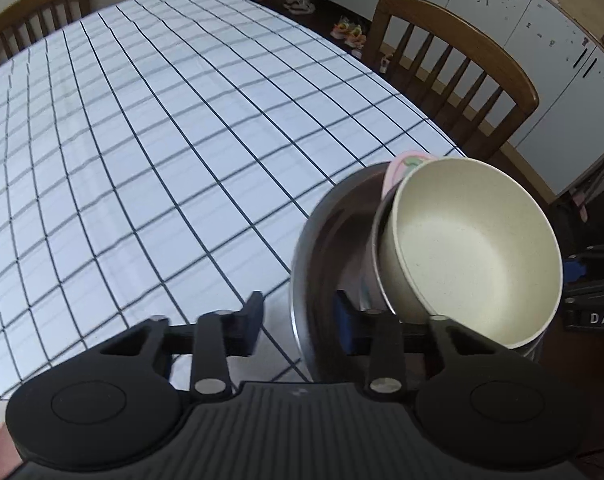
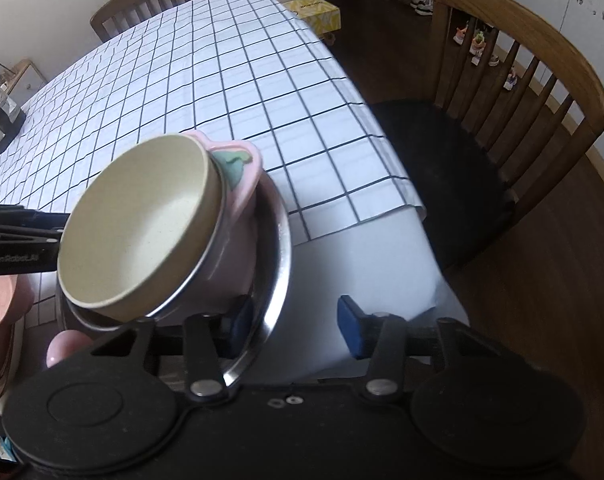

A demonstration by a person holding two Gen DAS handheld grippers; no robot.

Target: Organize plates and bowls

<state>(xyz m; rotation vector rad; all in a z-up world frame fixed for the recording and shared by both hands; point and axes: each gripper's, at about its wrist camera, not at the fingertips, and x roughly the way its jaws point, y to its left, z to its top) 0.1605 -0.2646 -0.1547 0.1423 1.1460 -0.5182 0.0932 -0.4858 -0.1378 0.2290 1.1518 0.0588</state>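
two views, one stack of bowls at the near edge of the table.

left wrist view: we see a wide steel bowl (image 1: 325,220) on the right of the frame, over the white checked tablecloth (image 1: 162,140) close to its near corner. inside it a pink bowl (image 1: 395,164) with a metal rim leans toward the right, and a cream bowl (image 1: 473,248) is nested in that, mouth tipped up at us. the left gripper (image 1: 300,316) straddles the steel bowl's near rim: one blue pad outside, one inside. cloth shows between the outer pad and the rim, so we note these tongs as released, not yet pinching. we cannot tell whether the inner pad touches the wall. a wooden chair (image 1: 461,64) stands beyond the table's right edge.

right wrist view: the same stack sits left of centre. the cream bowl faces us, the pink bowl's scalloped lip pokes out behind it, and the steel bowl's rim (image 2: 280,248) curves down to our fingers. the right gripper (image 2: 296,322) also straddles that rim, with its left pad inside the bowl and its right pad well clear over white cloth. released as well, nothing clamped. whether the steel bowl rests flat on the table we cannot tell. a yellow box (image 2: 313,10) lies past the far corner.
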